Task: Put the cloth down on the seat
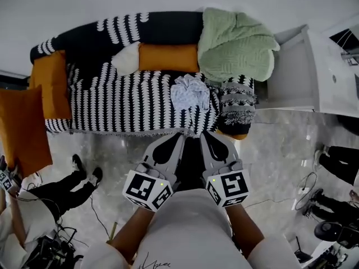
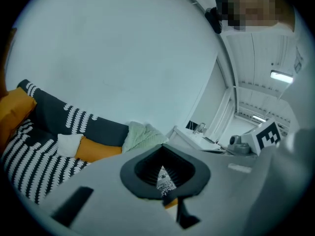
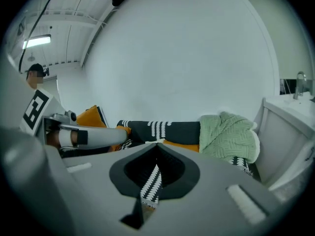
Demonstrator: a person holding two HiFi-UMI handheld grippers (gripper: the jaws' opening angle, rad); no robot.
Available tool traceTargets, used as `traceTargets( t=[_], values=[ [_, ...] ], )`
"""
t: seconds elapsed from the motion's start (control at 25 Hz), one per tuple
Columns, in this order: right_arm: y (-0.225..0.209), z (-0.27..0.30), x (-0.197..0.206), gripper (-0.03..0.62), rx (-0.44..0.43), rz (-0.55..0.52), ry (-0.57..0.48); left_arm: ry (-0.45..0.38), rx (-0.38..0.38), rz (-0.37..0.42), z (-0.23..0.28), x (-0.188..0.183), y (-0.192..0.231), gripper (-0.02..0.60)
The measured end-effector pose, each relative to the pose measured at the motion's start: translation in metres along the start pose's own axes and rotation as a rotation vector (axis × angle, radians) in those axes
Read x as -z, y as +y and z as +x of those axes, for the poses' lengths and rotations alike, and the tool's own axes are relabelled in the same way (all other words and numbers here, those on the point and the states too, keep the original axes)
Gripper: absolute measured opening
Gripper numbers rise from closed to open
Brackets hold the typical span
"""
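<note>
On the striped seat [image 1: 123, 102] of the sofa the pale crumpled cloth [image 1: 189, 92] lies loose, close under the green blanket [image 1: 235, 43] and just beside the fringed grey cushion [image 1: 236, 102] to its right; nothing grips it. The left gripper [image 1: 177, 139] and the right gripper [image 1: 206, 135] sit side by side at the seat's front edge, tips aimed at the cloth but apart from it. In the left gripper view the fingers [image 2: 142, 168] are clenched together on nothing, a sliver of patterned fabric showing through the slit; in the right gripper view the fingers [image 3: 130, 171] are clenched and empty too, the striped cover showing through the narrow gap. For room, bare seat runs left of the cloth to the orange cushion [image 1: 47, 83] at the far arm; an orange bolster [image 1: 168, 58] and a white cushion [image 1: 126, 58] line the backrest. A white unit [image 1: 297, 66] flanks the sofa's right end; marble floor [image 1: 269, 150] lies open to the right; a person's legs [image 1: 67, 186] rest on the floor at the left.
</note>
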State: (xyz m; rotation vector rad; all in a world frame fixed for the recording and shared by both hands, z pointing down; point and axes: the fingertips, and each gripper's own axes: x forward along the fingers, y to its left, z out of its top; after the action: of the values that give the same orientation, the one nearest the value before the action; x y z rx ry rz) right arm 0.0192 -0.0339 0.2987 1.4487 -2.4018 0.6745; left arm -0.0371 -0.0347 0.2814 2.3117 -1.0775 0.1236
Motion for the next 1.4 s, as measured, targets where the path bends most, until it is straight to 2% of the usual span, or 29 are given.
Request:
traceTargets(
  t=[0.44,0.84,1.16,1.4],
  values=[
    [0.038,-0.058,-0.021,0.005,0.034,-0.03,-0.06,-0.074,0.036,0.115,-0.042,-0.027,-0.042,0.008],
    [0.069,-0.091,-0.027,0.005,0.056,-0.042,-0.108,-0.11,0.068,0.158,-0.071,-0.029,-0.066,0.006],
    [0.071,-0.101,-0.044,0.005,0.065,-0.071,-0.156,-0.145,0.045,0.205,-0.074,-0.039,-0.074,0.006],
    [0.071,-0.109,-0.056,0.005,0.036,-0.081,-0.17,-0.142,0.015,0.238,-0.076,-0.043,-0.079,0.006]
  ],
)
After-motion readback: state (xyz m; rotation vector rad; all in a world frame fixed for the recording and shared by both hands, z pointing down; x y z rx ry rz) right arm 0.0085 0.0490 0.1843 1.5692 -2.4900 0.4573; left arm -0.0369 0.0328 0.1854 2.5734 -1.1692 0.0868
